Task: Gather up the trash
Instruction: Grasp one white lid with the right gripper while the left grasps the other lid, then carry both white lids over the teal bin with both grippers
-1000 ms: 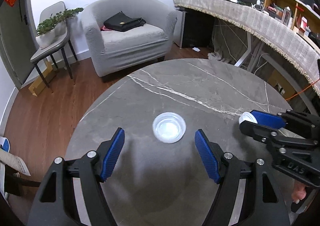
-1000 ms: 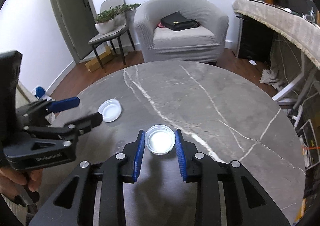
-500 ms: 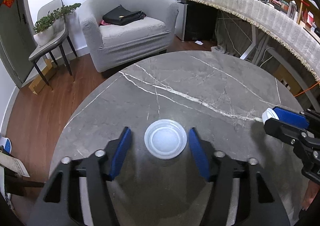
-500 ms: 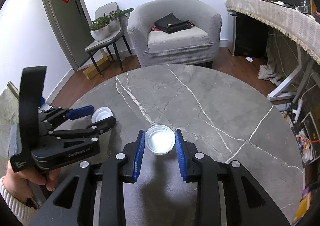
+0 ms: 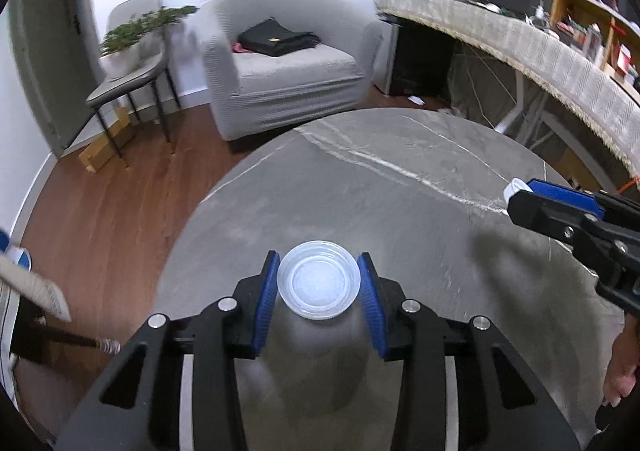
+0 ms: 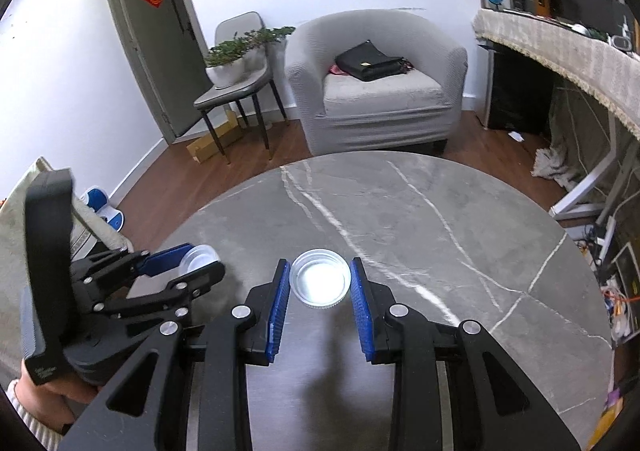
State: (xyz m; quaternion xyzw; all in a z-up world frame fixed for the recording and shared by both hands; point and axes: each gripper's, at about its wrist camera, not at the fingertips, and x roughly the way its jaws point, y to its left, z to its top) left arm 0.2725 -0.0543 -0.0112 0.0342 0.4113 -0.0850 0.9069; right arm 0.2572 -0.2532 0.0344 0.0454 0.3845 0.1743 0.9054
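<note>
The left gripper (image 5: 319, 287) is clamped on a shallow clear plastic lid (image 5: 319, 285), its blue pads (image 5: 267, 303) touching the rim on either side; the lid sits just above the grey marble table (image 5: 360, 195), though whether it is lifted off the surface is hard to tell through the blur. The right gripper (image 6: 320, 293) pinches a second clear round lid (image 6: 320, 283) between its own blue pads (image 6: 362, 315), with a bright glare on the lid's middle. Each gripper shows in the other's view: the left one at the left edge, lid tilted between its fingers, and the right one at the right edge with a sliver of white rim at its tip. Past the table's far rim stands a grey armchair (image 6: 376, 87) with a black bag (image 6: 368, 61) on its seat. Beside it, to the left, a grey chair (image 6: 236, 79) carries a potted plant (image 6: 236, 55)
</note>
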